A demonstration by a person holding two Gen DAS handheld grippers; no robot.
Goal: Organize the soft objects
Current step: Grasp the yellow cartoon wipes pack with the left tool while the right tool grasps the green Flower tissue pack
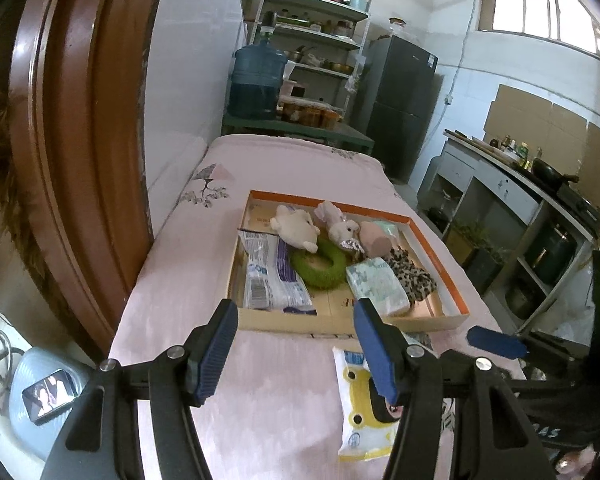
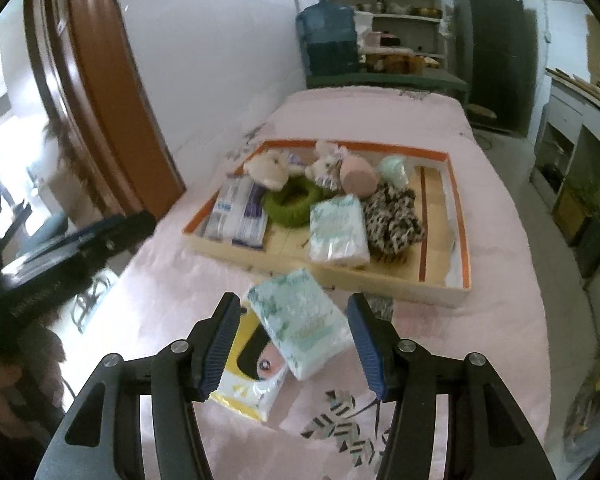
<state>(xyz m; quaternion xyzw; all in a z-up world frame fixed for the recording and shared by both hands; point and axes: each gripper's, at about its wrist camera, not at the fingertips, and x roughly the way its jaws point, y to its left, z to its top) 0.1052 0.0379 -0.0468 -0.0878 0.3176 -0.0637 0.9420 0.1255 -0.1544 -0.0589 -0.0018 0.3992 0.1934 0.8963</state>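
Two blue fingers (image 2: 358, 344) of the right gripper (image 2: 294, 344) stand wide open around one mint tissue pack (image 2: 300, 324), not touching it. One yellow pack (image 2: 246, 376) lies under it on the pink bed (image 2: 480, 208). Left gripper (image 1: 296, 350) is open too, holding nothing. Inside the box (image 1: 456, 284) sit two plush toys (image 1: 296, 228), one green ring (image 1: 320, 266) and another tissue pack (image 1: 378, 282).

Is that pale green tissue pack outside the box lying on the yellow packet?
Touching. In the right wrist view the green tissue pack overlaps and rests on the yellow packet.
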